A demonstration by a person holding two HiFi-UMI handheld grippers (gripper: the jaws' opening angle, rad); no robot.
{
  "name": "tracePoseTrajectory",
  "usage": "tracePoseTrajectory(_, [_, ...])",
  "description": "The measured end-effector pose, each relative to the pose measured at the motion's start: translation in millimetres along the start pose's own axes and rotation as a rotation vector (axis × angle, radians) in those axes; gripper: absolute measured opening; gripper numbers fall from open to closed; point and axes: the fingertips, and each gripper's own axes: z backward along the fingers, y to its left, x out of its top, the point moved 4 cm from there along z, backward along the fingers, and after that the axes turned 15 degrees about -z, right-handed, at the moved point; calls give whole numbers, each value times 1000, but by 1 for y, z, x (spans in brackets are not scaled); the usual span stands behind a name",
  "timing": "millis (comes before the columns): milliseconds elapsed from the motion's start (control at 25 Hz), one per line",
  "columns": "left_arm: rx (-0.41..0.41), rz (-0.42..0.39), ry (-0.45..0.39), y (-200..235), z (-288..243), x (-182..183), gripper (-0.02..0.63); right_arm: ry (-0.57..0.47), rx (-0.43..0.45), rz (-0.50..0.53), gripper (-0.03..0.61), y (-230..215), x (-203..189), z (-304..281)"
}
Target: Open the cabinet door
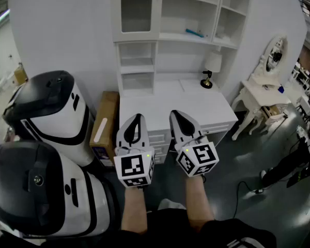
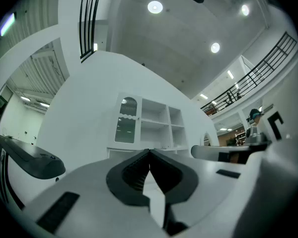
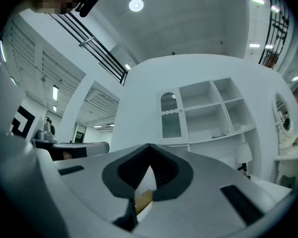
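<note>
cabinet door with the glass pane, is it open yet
No, the cabinet door sits shut, flush with its frame at the upper left of the white shelf unit.

Your head view looks steeply down, well back; both gripper views tilt upward; all three share the cabinet (image 1: 165,36).

Bright, even light is cast from round recessed ceiling lamps (image 2: 155,7), which are seen glaring in both gripper views. Pale reflections are thrown on the glossy dark grey floor (image 1: 258,154). Straight lines are bowed by fisheye distortion, the corners are vignetted black, and the near white-and-black left gripper (image 2: 149,151) is rendered soft.
</note>
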Motion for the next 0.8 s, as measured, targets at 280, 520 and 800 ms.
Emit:
tracePoseTrajectory(280, [-2,-5,-1,3,-4,1,12,4,23,-7,18,4,0,-12])
tracePoseTrajectory(520, [15,0,22,12,1,-11,12,-8,57,-38,18,13,-15,-18])
tracePoseTrajectory(800, [43,14,40,20,-14,-22,12,9,52,-39,18,-1,-21,-33])
